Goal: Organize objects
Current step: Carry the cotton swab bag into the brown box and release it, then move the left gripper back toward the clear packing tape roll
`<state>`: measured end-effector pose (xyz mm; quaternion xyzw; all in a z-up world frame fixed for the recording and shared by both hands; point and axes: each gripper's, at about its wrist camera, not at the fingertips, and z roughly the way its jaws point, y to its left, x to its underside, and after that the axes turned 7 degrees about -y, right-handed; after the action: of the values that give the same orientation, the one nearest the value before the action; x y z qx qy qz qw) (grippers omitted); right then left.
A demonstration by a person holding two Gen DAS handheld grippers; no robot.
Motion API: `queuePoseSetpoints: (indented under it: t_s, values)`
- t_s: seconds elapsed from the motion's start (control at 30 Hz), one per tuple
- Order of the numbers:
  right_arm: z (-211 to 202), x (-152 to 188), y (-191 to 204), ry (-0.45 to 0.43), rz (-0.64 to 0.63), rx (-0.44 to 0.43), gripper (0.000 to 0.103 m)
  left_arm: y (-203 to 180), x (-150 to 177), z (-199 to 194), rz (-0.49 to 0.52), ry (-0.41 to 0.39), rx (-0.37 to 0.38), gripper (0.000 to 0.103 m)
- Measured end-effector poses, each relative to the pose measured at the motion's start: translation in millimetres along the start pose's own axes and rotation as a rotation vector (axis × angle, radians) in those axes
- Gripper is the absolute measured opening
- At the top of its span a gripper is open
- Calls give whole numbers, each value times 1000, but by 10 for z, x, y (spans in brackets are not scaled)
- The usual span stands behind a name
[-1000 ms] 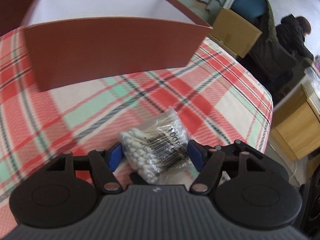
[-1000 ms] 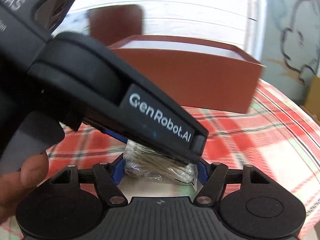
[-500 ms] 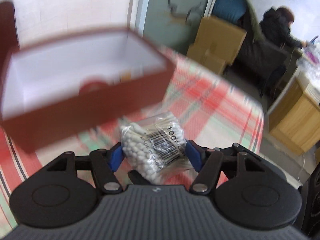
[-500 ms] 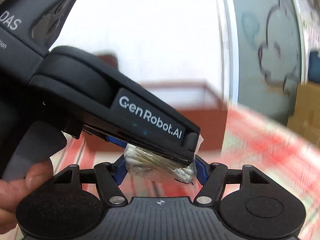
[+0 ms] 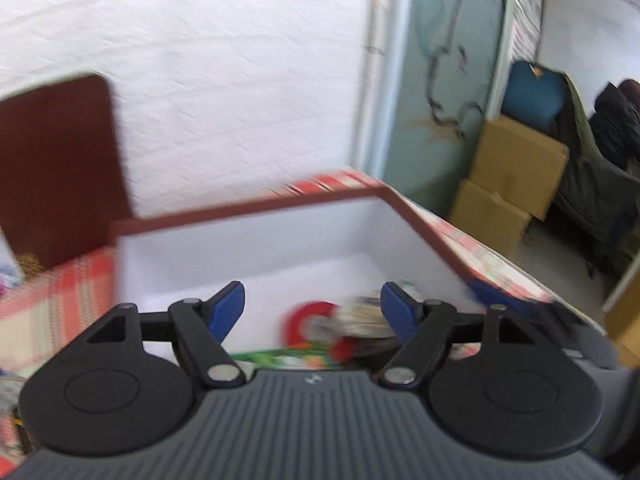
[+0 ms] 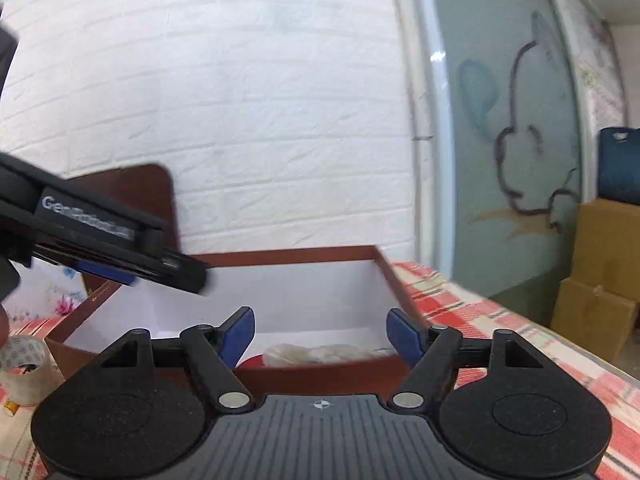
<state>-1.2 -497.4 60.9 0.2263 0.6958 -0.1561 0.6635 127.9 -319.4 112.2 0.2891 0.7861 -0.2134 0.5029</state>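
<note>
Both your grippers, left (image 5: 312,306) and right (image 6: 320,330), have just been opening and now hold nothing. What looks like the swab bag (image 6: 320,354), blurred, lies inside the red box (image 6: 320,374). Pull back carelessly and a finger may clip the rim, shoving the box.

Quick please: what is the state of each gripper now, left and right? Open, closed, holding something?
Left gripper: open, just opened further, holding nothing.
Right gripper: open, just opened further, holding nothing.
</note>
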Motion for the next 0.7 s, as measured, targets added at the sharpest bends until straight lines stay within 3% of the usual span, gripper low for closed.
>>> queuePoseSetpoints:
  t_s: [0.1,0.13,0.23,0.47,0.7]
  values:
    - [-165,205,22,-41,2,68,79,180,134,-176,18,-48,-68,78]
    - [-269,277,152,-40,4,78,79,238,176,-207,7,-52,-77,78]
    - [-415,406,39,-54,-13,99,79,399,296,-296,-28,-60,-77,78]
    - [58,357,-93,27,21,61,79,551,468,-331,-39,-42,-46,78]
    - [62,382,-93,46,8,63,83,486,504,-413,-49,-16,-59,78]
